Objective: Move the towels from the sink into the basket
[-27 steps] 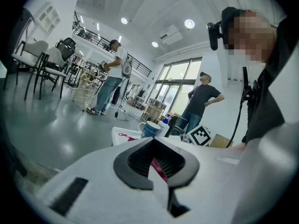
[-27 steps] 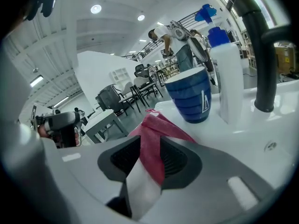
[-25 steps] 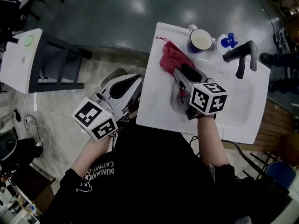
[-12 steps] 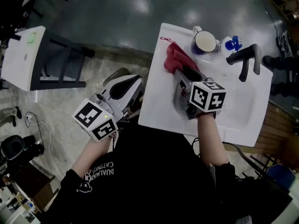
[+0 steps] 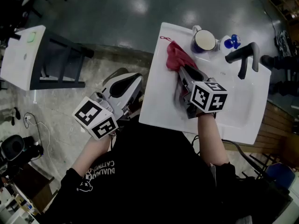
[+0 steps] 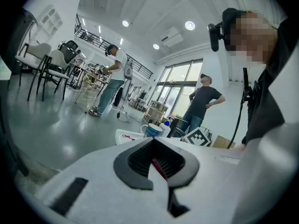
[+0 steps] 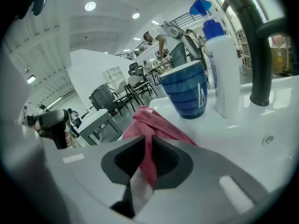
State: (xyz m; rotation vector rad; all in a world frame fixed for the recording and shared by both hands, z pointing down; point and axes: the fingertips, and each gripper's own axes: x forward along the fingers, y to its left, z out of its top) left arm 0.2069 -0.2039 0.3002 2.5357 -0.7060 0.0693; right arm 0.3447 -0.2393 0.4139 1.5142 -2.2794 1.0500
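The person wears a black top (image 5: 159,171) printed with mirrored white lettering (image 5: 102,169) and a small white figure at the lower left of the frame. Its black sleeves (image 5: 223,171) stop short of the wrists. The left claw (image 5: 135,84) and right claw (image 5: 181,70) have glossy white shells with black inlays. Each carries a cube (image 5: 96,119) of black-and-white square markers. Up close, the jaws are pale grey, lined with black ribbed pads (image 7: 166,160).

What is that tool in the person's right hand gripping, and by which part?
The right gripper has just been closing its jaws. They now pinch the red towel by a bunched fold at its near edge, on the sink.
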